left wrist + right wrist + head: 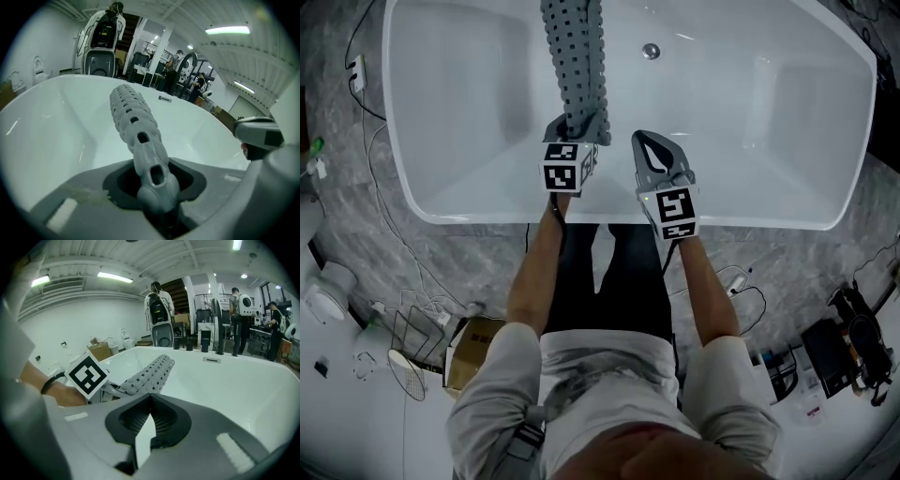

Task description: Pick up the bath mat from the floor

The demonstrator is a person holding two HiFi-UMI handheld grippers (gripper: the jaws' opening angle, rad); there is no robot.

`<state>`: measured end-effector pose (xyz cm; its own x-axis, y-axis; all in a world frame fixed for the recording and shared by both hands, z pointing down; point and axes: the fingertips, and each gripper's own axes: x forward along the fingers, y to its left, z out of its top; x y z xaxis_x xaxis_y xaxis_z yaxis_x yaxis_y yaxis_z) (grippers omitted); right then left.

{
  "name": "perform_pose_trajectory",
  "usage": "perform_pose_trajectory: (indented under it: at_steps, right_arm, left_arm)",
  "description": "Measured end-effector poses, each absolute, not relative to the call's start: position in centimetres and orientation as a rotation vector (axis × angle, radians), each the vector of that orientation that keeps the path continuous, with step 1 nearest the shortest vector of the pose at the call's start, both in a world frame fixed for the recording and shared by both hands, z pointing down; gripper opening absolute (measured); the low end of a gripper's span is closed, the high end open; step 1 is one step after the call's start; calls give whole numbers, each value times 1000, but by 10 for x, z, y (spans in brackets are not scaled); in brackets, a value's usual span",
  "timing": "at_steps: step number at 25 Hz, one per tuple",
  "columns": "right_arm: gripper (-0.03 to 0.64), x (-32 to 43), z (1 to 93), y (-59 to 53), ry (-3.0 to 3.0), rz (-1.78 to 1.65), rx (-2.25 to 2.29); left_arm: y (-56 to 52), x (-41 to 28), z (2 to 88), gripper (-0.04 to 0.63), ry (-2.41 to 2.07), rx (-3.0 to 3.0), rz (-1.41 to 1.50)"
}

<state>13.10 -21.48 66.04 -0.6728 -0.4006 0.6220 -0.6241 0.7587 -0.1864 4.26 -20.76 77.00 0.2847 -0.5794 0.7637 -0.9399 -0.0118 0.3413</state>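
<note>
A grey bath mat (574,66) with rows of holes hangs bunched over the white bathtub (787,202). My left gripper (573,131) is shut on the mat's near end. In the left gripper view the mat (135,123) runs as a folded strip from between the jaws out over the tub. My right gripper (643,141) is just right of the left one, above the tub's near rim, shut with nothing in it. In the right gripper view its jaws (150,397) meet at the tips, and the mat (151,372) and the left gripper's marker cube (87,376) lie to the left.
The tub's drain (651,51) is at the far middle. Cables (389,225) trail over the marbled floor at the left, near a cardboard box (474,343). Black gear (844,347) lies at the lower right. People (238,310) stand beyond the tub.
</note>
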Motion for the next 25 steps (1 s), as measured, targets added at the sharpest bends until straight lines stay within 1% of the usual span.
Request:
perform_pose_trajectory:
  at_steps: [6, 25]
  right_arm:
    - [3, 138, 598, -207, -2414, 479, 797]
    - [3, 93, 377, -172, -2538, 228, 870]
  left_arm:
    - [-199, 45, 689, 146, -1437, 1773, 506]
    - [-160, -12, 430, 146, -1545, 1993, 363]
